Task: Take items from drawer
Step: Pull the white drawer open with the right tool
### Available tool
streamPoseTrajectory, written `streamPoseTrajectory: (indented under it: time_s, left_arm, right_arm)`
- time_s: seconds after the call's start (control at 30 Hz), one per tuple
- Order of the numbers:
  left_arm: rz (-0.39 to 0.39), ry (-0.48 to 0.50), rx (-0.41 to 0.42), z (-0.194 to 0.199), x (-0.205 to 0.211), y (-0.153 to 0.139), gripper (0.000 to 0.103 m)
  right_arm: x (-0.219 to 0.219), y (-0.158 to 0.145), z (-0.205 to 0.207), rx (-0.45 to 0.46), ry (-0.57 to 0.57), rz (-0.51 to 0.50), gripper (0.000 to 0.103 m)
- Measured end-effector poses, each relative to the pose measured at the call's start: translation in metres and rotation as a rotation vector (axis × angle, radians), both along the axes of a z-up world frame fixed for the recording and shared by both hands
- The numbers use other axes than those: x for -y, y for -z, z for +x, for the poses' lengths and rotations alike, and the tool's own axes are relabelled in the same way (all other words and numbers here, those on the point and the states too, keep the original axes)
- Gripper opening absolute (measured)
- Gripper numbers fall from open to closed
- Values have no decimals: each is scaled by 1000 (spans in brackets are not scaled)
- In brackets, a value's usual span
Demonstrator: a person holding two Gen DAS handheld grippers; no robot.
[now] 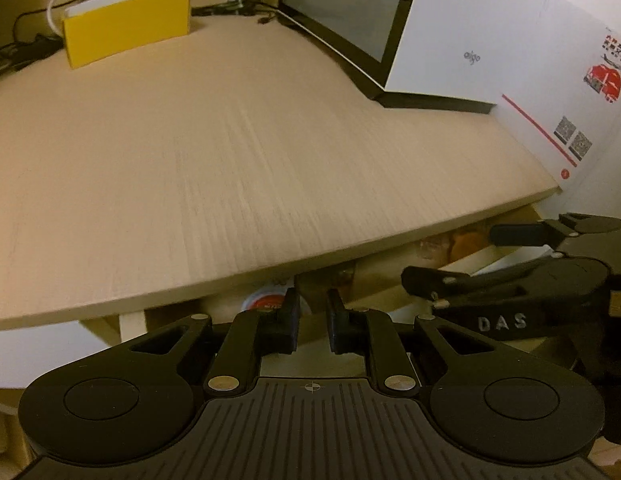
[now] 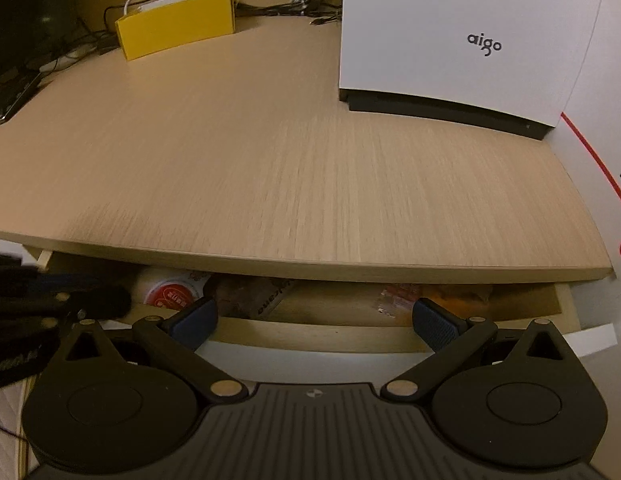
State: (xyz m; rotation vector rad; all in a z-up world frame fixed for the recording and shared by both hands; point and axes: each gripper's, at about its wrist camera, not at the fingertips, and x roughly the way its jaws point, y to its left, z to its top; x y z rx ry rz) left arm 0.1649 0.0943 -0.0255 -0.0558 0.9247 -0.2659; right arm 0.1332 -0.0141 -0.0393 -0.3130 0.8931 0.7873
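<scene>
Pale wood-grain desk (image 2: 294, 176) carries a yellow box (image 2: 178, 26) at the back and a white aigo box (image 2: 462, 36) to the right, and below its front edge the drawer (image 2: 310, 334) stands partly pulled out. Inside lie a red-lidded round tub (image 2: 172, 294), a brown packet (image 2: 250, 300) and orange-wrapped items (image 2: 450, 294), just ahead of the right gripper (image 2: 314, 322), whose jaws are spread wide with nothing between them. Off to that gripper's left, the left gripper (image 1: 312, 326) has its jaws nearly together and empty, with the tub's red lid (image 1: 266, 300) just beyond its left fingertip.
</scene>
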Motion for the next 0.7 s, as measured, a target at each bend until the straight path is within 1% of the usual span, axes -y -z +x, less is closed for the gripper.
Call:
streamPoseTrajectory:
  time_s: [0.13, 0.23, 0.47, 0.7]
  left_arm:
    - [-27, 2, -15, 5, -3, 3, 16]
    - [-33, 3, -34, 9, -4, 3, 16]
    - [-28, 9, -78, 19, -2, 10, 16]
    - [-25, -12, -114, 14, -2, 12, 15]
  right_arm:
    - [3, 1, 1, 2, -6, 2, 103]
    - [5, 2, 5, 6, 28, 3, 103]
    - [9, 2, 4, 3, -24, 0, 103]
    - [13, 0, 0, -10, -47, -11, 103]
